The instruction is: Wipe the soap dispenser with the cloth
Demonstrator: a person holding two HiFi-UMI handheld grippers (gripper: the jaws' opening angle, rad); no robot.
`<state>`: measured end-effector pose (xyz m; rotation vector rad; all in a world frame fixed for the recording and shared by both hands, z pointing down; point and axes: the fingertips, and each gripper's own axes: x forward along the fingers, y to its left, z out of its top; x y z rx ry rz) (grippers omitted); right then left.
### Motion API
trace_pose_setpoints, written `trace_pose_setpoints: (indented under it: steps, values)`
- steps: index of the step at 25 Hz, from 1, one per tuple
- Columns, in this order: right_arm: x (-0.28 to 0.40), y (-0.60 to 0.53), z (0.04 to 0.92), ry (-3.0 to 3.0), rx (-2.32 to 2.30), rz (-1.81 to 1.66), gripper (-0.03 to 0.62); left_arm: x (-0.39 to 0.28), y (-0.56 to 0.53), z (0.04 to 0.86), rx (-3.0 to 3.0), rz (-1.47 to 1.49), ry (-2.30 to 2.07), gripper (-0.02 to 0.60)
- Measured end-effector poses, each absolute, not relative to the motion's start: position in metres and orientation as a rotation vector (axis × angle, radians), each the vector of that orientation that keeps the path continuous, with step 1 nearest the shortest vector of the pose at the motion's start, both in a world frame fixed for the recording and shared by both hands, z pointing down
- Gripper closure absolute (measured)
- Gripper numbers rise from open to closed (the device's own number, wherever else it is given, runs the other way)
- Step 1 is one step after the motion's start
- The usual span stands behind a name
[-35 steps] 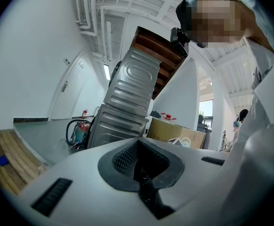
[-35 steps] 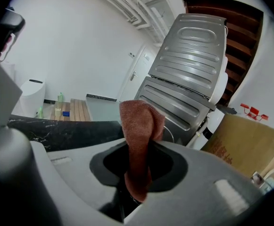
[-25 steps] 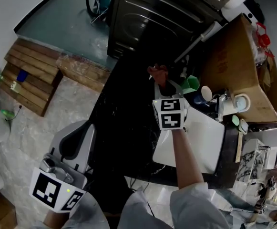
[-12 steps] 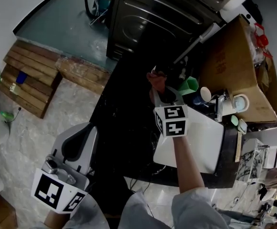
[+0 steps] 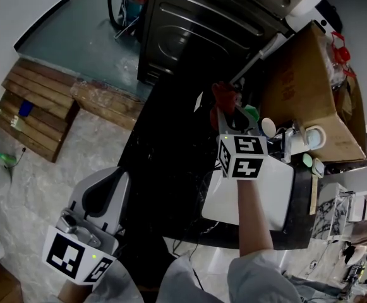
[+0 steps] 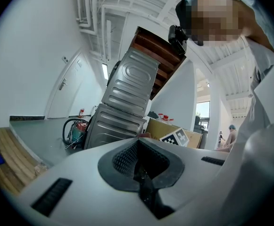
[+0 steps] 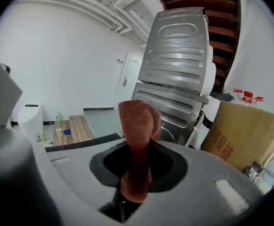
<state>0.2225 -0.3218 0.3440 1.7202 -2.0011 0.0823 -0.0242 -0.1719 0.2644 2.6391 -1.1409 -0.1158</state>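
Note:
My right gripper hangs over the dark counter just beyond the white sink, shut on a folded red cloth. In the right gripper view the cloth sticks up out of the shut right gripper. Small items crowd round the tap: a green thing and a white cup. I cannot pick out the soap dispenser among them. My left gripper is low at the left over the floor, shut and empty; the left gripper points up at the room.
A dark metal appliance stands behind the counter. A big cardboard box sits to the right of the tap. Wooden pallets lie on the floor at the left. A white bin stands by the wall.
My right gripper has moved to the right, toward the tap and the box, carrying the cloth. The left gripper has hardly moved.

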Motion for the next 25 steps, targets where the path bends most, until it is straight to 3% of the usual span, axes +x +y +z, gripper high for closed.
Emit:
trace_pose_setpoints:
  steps: [8, 25]
  values:
    - [0.229, -0.343, 0.343, -1.889, 1.768, 0.060, 0.517, -0.031, -0.176, 0.266, 2.641, -0.106, -1.158, 0.578]
    - [0.177, -0.356, 0.397, -1.890, 1.621, 0.099, 0.517, -0.041, -0.183, 0.270, 2.636, -0.092, -1.173, 0.578]
